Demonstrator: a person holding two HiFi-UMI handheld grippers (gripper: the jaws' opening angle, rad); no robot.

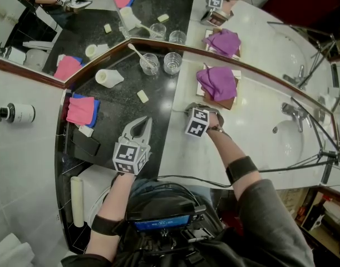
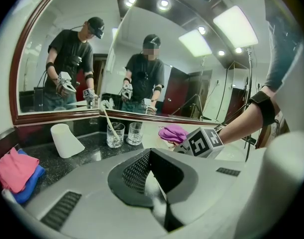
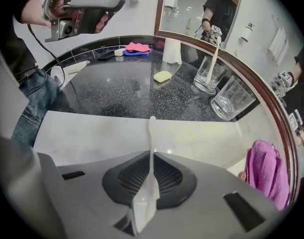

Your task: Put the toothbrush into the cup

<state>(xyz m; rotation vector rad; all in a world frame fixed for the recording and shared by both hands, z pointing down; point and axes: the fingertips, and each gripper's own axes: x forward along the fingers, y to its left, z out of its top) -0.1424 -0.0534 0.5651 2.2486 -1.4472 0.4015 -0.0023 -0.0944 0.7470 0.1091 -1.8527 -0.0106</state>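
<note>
My right claw (image 3: pixel 151 159) is clamped on the toothbrush (image 3: pixel 152 132), long axis pointing ahead; the empty cup (image 3: pixel 232 98) stands ahead and right.

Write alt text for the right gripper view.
The right gripper is shut on a white toothbrush, which sticks out over a white counter. Beyond, on black stone, stand two glass cups, one holding a white brush, the other empty; a purple cloth lies at right.

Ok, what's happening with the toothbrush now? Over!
Left gripper shut, empty. Right gripper shut on toothbrush, not yet at a cup. Empty cup ahead, nothing in the way; cup beside it already holds a brush.
</note>
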